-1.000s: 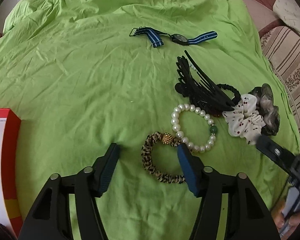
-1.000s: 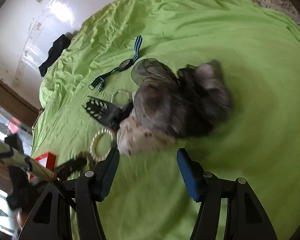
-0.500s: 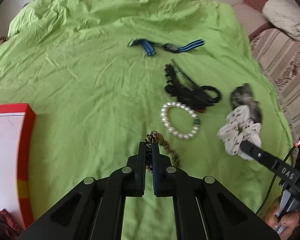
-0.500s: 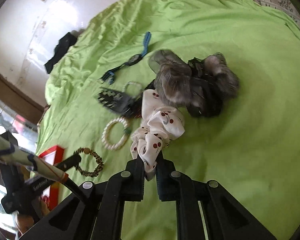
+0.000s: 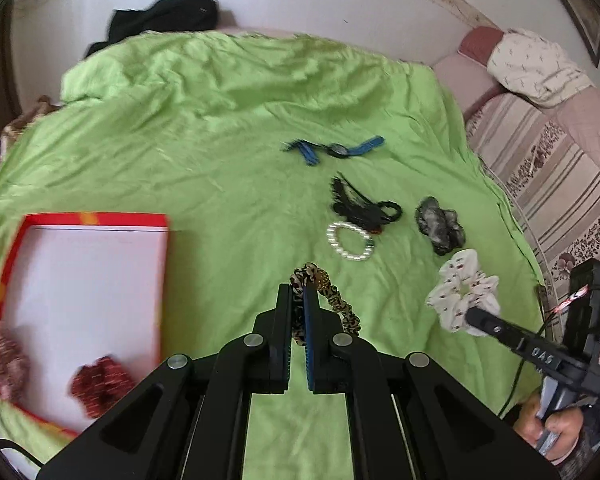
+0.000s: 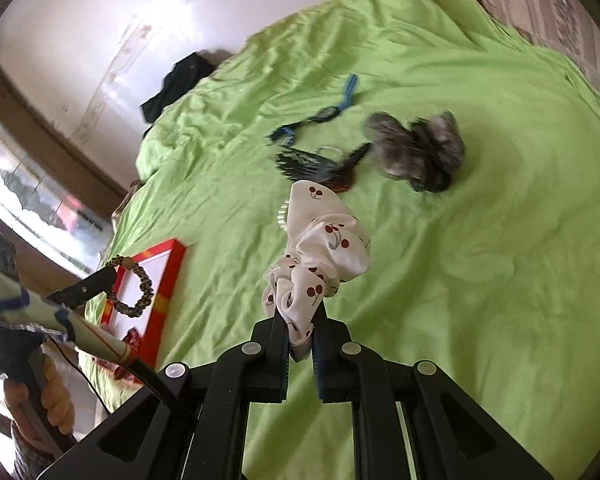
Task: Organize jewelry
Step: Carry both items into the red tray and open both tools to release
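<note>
Grippers (image 5: pixel 297 304) w/ scrunchies over green bedsheet (image 5: pixel 204 152).

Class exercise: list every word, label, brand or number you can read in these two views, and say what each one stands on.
"DAS": white letters on the black finger of the right gripper, seen in the left wrist view; they may be part of a longer word.
Nothing else is readable: the red box shows no legible print, and the watch face is too small and blurred.
</note>
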`<state>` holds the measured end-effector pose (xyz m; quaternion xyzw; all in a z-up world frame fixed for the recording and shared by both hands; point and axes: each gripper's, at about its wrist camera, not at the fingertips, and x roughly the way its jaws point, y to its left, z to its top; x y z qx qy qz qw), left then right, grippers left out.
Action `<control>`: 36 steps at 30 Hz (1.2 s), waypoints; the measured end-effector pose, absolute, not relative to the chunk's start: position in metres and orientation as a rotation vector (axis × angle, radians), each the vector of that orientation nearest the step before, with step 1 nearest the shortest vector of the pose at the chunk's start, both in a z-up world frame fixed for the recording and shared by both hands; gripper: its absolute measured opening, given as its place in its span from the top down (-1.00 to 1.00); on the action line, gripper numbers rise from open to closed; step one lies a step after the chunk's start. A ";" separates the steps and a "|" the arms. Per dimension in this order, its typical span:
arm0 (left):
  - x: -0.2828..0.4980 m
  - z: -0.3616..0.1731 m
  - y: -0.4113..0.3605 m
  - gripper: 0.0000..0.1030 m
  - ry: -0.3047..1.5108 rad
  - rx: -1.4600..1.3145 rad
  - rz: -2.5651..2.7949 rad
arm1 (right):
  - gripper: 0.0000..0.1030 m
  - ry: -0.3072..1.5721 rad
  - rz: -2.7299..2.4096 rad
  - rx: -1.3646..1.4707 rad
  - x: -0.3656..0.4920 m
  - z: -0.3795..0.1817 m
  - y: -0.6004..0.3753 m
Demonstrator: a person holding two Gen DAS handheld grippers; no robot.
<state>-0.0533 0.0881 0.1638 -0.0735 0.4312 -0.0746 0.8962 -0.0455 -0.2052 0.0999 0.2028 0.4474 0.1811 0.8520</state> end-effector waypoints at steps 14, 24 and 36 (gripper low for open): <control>-0.066 0.157 0.271 0.90 0.910 -0.191 0.143 | 0.80 0.978 0.575 0.199 -0.037 0.127 -0.051; 0.003 0.096 0.371 0.90 0.978 -0.326 0.262 | 0.80 1.041 0.703 0.019 0.021 0.100 0.098; 0.051 0.049 0.425 0.89 1.033 -0.384 0.311 | 0.77 1.145 0.684 0.034 0.084 0.039 0.157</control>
